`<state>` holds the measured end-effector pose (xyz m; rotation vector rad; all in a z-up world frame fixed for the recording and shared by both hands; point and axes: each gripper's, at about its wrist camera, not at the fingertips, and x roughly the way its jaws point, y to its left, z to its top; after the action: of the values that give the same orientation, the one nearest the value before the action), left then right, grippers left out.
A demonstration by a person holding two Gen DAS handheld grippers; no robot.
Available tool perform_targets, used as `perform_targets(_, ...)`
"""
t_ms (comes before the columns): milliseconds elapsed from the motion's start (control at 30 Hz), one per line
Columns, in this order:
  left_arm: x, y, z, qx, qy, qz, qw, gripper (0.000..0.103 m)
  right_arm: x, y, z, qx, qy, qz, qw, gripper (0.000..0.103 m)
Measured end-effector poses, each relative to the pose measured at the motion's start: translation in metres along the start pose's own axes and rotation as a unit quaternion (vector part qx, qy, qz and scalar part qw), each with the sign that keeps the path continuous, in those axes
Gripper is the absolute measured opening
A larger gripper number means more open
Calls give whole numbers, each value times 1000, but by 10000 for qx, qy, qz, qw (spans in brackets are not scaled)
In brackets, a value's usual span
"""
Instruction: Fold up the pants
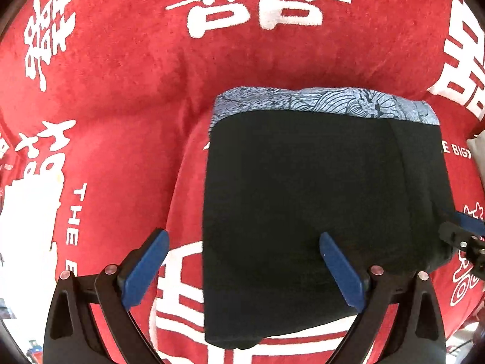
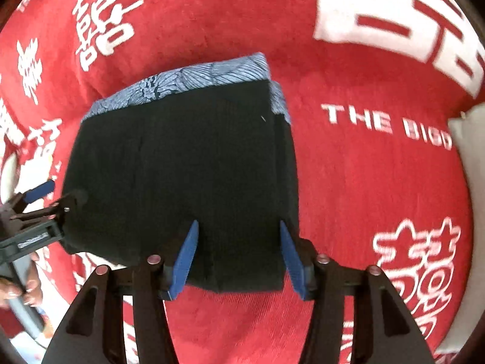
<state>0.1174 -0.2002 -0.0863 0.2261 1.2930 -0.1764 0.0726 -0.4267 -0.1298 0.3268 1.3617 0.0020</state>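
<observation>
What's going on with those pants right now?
Left hand-held gripper open. Right hand-held gripper open, pads clear. Black pants folded square on red blanket. Nothing in the way.

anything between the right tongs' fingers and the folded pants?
Nothing. In the right wrist view the right tongs straddle the near edge of the black pants; only pants fabric lies between the blue fingers, jaws apart.
</observation>
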Motion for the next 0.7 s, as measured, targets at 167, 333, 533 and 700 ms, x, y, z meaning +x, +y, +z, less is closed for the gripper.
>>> perform_targets(167,7,4,-3,-75,39,-91,9999,100,-8,-12,-17,437,99,231,9987,66)
perform_targets(333,14,9,-5,-170,118,-227,9995,100,-8,-18,-30,703,246,332,9967,69)
perform_targets(533,29,19,-5,-220,295,-422,9984,102,-4,-13,-36,615,465,103,9970,71)
perform_targets(700,27,24,-4,-175,241,-438,9986,102,-7,-18,-40,746,501,-16,9960,71)
